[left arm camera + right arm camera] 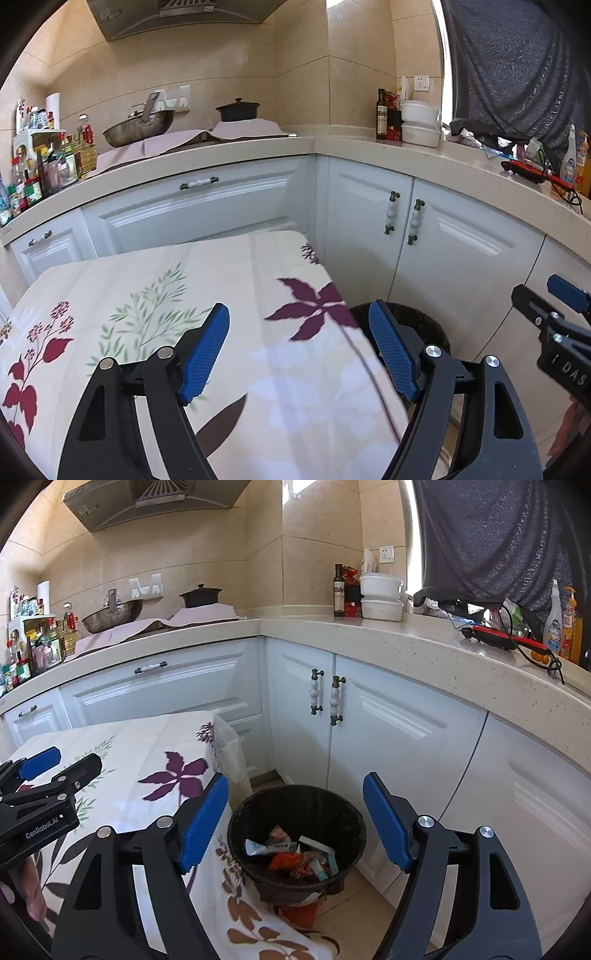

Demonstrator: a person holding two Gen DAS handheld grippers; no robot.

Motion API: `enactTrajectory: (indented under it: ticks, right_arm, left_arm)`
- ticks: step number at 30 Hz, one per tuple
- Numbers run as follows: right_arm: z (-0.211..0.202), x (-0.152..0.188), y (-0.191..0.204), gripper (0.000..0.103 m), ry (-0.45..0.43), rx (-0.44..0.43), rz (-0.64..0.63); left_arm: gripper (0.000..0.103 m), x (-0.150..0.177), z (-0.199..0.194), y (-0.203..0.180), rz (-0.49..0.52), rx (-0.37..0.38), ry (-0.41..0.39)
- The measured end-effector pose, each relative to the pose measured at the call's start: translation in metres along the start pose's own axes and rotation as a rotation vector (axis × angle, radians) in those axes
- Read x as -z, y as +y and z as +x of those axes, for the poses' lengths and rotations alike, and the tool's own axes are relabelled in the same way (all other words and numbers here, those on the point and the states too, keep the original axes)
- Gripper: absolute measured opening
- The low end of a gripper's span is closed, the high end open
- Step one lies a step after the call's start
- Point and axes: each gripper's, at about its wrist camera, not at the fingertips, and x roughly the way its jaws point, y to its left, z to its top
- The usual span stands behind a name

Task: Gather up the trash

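A round black trash bin (295,808) stands on the floor beside the table's corner, holding several wrappers (295,856) in red, white and teal. My right gripper (295,819) hovers above the bin, open, with nothing between its blue pads. Over the flowered tablecloth (184,288) my left gripper (299,347) also stands open and empty. Part of the bin (424,325) shows behind the left gripper's right finger. The left gripper (55,771) appears at the left edge of the right wrist view, and the right gripper (554,306) at the right edge of the left wrist view.
White cabinet doors (369,731) close in behind and right of the bin. The beige counter (406,642) carries a wok (110,616), a black pot (201,596), bottles (339,590), white containers (380,598) and a red tool with a cord (506,638). A dark cloth (498,542) hangs at upper right.
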Motion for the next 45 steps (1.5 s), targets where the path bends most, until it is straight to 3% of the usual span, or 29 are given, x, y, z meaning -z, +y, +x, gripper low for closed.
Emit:
enactTrajectory:
  ticks: [21,45]
  right_arm:
    - [-0.056,0.031,0.024,0.082,-0.034,-0.004,0.004]
    - [-0.064,0.037,0.030,0.083,-0.034,0.000,-0.016]
  left_arm:
    - [0.081,0.036,-0.051,0.043,-0.025,-0.059,-0.035]
    - [0.083,0.044,-0.065,0.050,-0.033,-0.056,-0.046]
